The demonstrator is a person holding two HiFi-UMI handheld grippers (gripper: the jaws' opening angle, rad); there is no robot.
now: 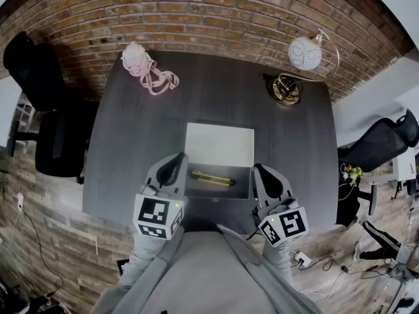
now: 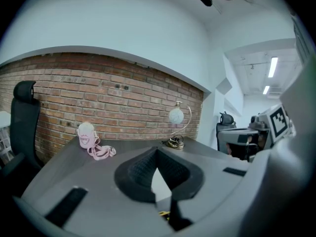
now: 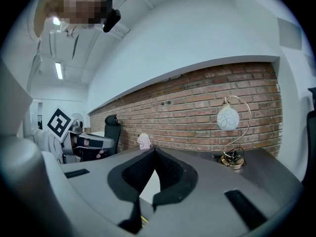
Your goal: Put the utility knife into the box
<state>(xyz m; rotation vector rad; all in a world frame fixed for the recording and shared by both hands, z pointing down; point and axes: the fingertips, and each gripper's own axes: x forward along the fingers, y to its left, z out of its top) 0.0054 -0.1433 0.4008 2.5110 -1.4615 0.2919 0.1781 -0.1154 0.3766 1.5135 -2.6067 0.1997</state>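
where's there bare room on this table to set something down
Bare table: the left side between pink pouch and left tool; the far middle between pouch and lamp; the right side between lamp and right tool. Crowded at the near edge, where both tools flank the box.

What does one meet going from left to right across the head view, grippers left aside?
Black office chair → pink pouch with strap → open box → globe lamp → second office chair.
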